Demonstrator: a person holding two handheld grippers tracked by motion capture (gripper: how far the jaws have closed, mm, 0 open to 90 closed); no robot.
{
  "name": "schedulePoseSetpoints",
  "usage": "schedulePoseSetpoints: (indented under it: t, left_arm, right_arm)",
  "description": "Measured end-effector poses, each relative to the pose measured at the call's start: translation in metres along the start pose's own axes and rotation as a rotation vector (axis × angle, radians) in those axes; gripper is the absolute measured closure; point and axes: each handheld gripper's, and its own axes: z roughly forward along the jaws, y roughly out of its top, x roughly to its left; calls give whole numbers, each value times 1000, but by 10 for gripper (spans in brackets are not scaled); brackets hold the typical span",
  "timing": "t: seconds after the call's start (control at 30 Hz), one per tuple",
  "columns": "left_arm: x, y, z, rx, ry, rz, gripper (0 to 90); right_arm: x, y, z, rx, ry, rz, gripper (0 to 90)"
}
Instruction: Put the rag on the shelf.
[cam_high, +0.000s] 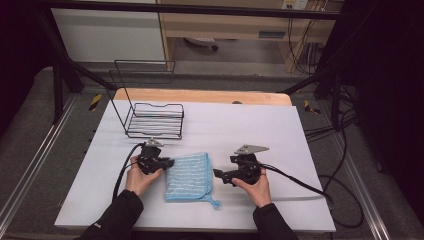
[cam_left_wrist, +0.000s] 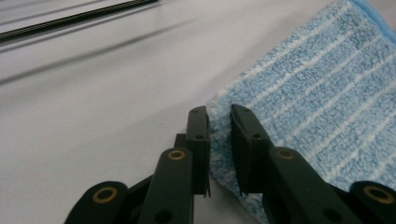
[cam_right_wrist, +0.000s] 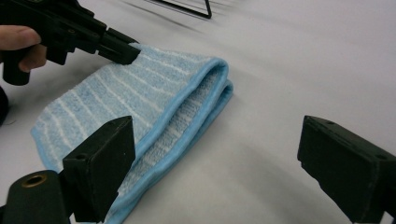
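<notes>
High view: wire rack (cam_high: 154, 120) holds nothing; folded towel (cam_high: 188, 176) lies near it.

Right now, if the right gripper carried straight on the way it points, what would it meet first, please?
Most likely the towel: the right gripper points left across the table, its jaws wide open, towards the towel's folded edge. Depth is unclear, so it might graze the tabletop first.

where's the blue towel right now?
In the high view the folded blue towel lies flat on the white table, between the left gripper, whose jaws close on its left edge, and the open right gripper, in front of the wire rack.
</notes>
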Motion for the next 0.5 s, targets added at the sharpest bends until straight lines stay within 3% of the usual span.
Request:
schedulePoseSetpoints:
  t: [0.33,0.5]
  left_arm:
    - [0,-1,0,-5,-4,18,776]
    - [0,-1,0,-10,1,38,776]
  right_arm:
    - [6,25,41,21,-16,22,283]
    - [4,27,67,60,-36,39,442]
